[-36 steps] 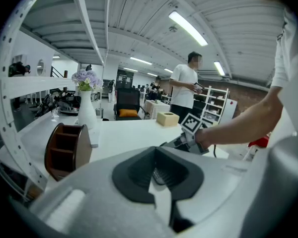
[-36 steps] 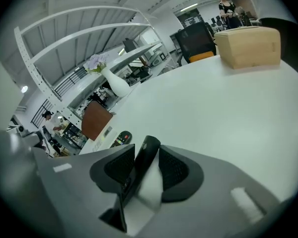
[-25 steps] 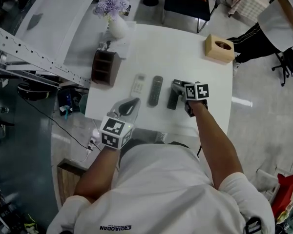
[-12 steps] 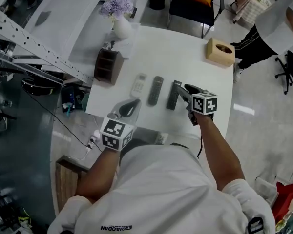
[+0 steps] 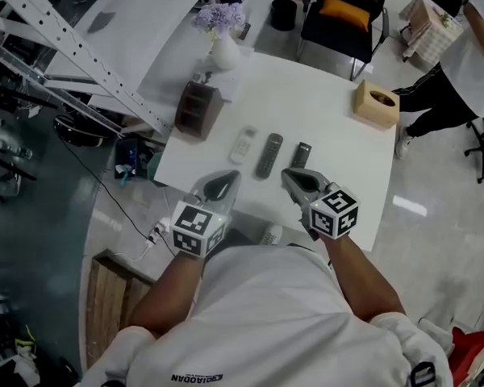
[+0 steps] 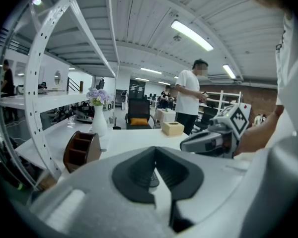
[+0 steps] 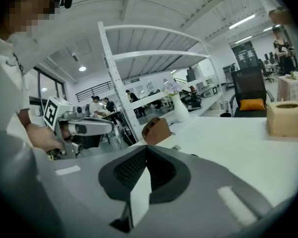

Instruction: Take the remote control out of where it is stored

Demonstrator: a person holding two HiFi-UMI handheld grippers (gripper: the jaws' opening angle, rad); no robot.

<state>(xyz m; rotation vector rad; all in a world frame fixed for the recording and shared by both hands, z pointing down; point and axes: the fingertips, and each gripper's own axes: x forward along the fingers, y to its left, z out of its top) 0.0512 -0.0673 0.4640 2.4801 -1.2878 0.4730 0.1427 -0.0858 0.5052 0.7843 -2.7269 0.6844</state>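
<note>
White tabletop, seen from the head view. Three remotes lie flat on it in a row, all apart from one another, long sides roughly parallel: white remote control on the left, dark remote control in the middle, grey remote control on the right. All three are out of the brown wooden holder, which stands near the tabletop's left edge, well apart from the row.

Left tool: held at the near edge of the tabletop, short of the white remote. Its own view shows the jaws clenched, tips meeting, with nothing gripped. Part of a dark remote shows through the gap below the tips, lying on the tabletop beyond.

Right tool: held at the near edge, its tip close to the near end of the grey remote in the head view; contact not discernible. Its jaws have just been closing and now meet at the tips, with nothing between them.

The two tools sit side by side, apart, both pointing toward the row.

Other items: white vase with purple flowers at the far left corner, behind the holder; tan tissue box at the far right edge. On the floor beyond the tabletop is a black chair with an orange cushion. A person in a white top stands at right.
</note>
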